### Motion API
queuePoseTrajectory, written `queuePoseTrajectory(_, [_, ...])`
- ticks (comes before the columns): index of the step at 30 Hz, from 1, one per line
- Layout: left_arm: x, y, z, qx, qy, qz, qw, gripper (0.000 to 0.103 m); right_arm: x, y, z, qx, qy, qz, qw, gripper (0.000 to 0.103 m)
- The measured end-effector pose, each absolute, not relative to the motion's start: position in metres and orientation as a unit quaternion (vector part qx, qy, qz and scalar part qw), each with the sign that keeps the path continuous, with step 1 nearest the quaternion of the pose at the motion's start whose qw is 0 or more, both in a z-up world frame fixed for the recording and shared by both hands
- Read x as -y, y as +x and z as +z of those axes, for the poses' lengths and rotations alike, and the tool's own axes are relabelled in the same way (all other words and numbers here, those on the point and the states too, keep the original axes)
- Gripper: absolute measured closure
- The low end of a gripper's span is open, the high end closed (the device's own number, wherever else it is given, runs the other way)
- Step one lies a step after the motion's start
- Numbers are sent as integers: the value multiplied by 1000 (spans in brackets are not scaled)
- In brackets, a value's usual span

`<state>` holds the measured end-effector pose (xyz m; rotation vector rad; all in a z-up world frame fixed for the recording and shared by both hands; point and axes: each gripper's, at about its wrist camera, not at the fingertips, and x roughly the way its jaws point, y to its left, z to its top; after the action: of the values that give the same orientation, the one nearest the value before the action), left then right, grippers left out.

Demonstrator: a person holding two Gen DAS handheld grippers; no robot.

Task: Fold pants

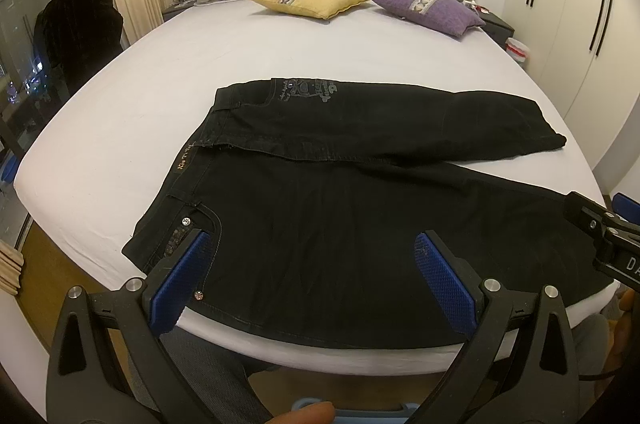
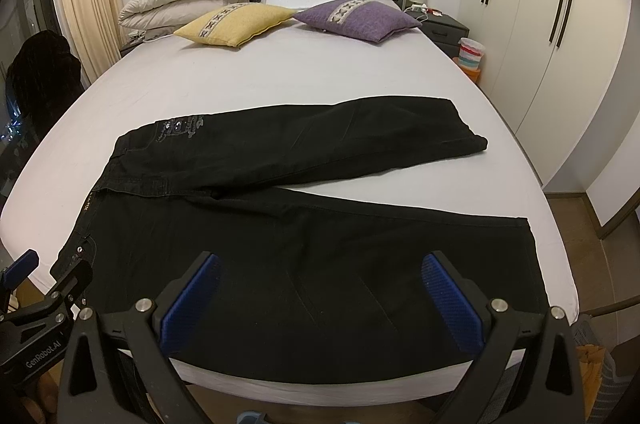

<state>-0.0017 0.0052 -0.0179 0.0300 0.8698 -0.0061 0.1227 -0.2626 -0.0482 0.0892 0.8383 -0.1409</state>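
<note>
Jaws of both grippers standing wide apart, gripping nothing; left gripper [image 1: 312,256] and right gripper [image 2: 320,278] hovering side by side over near leg of black pants [image 2: 280,224], lying spread on bed [image 2: 320,71].

Black pants [image 2: 280,224] lie spread on the white bed [image 2: 280,75], legs splayed toward three o'clock. The right tongs [image 2: 320,288] hover wide apart at six o'clock, above the near leg.
</note>
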Motion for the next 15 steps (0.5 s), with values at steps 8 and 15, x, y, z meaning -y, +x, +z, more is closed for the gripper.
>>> queuePoseTrajectory(8, [-6, 2, -22, -426, 16, -2, 905, 0, 258, 124, -56, -411, 43, -64, 908, 0])
queuePoseTrajectory(15, [-7, 10, -28, -435, 15, -1, 900, 0, 258, 129, -60, -419, 44, -59, 905, 0])
